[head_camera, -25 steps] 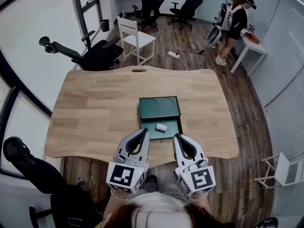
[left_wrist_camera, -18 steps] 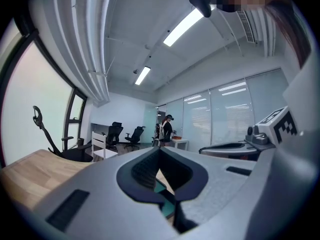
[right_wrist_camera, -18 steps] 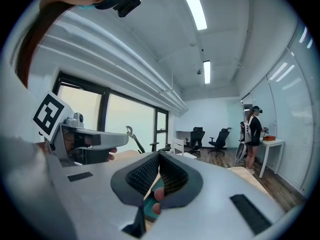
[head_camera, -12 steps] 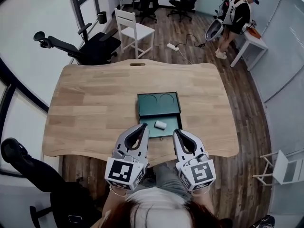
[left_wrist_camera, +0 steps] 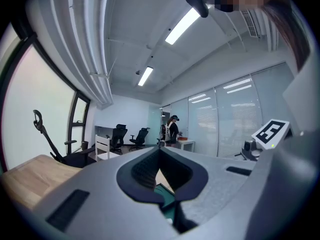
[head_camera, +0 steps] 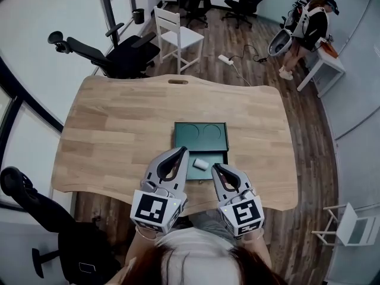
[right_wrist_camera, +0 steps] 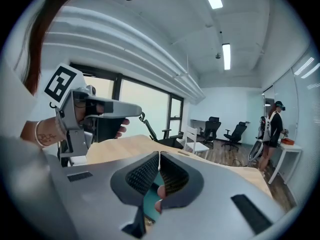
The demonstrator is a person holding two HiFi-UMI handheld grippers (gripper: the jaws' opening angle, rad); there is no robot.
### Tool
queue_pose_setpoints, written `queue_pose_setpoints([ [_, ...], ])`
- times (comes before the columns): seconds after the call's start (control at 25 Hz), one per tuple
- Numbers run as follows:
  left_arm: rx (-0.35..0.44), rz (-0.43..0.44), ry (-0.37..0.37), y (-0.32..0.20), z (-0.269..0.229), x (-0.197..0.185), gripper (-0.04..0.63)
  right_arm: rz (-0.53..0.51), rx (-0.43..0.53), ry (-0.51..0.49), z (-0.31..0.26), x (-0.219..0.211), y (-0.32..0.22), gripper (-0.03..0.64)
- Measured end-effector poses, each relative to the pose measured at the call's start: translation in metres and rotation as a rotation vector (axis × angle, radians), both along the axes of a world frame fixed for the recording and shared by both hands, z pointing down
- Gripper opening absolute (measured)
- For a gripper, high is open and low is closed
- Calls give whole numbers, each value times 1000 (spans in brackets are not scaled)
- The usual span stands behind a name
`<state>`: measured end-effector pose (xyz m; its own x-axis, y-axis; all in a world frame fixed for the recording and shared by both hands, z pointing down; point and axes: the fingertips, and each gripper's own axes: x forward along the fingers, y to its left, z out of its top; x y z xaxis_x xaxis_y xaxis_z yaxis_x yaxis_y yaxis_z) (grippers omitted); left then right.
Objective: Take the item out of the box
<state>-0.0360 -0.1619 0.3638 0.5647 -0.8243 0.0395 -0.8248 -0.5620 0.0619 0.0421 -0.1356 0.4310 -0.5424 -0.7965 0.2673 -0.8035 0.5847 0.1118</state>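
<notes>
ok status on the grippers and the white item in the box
Left gripper shut, empty, at the drawer's left edge. Right gripper shut, empty, short of the box. White item in the open drawer, untouched. Nothing seen blocking it.

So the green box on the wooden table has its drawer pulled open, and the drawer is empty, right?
Not quite: the drawer is not empty. The head view shows a small white item lying in it. The rest holds: the green box sits on the wooden table with its drawer pulled open.

grey left tool (head_camera: pixel 180 152), grey right tool (head_camera: pixel 215 167), black-white marker cubes (head_camera: pixel 155 211)
</notes>
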Motion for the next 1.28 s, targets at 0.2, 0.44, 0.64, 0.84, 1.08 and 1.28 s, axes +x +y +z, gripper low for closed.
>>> queue_pose_setpoints([
  [0.2,-9,-22,1,-21,1,7,5,-68,-58,45,22,2,-18,26],
  [0.44,-1,-37,3,-43,1,13,5,-149,-134,100,50,0,-37,33],
  [0.64,-75,-77,18,-55,10,15,5,-225,-203,168,79,0,-45,90],
  [0.84,-91,-100,23,-66,14,16,5,-282,-265,214,108,-3,-51,116],
  [1.08,-98,-128,23,-77,17,9,5,-338,-345,302,147,-6,-58,149],
  [1.28,-111,-146,21,-84,21,5,5,-376,-400,351,175,-11,-61,166],
])
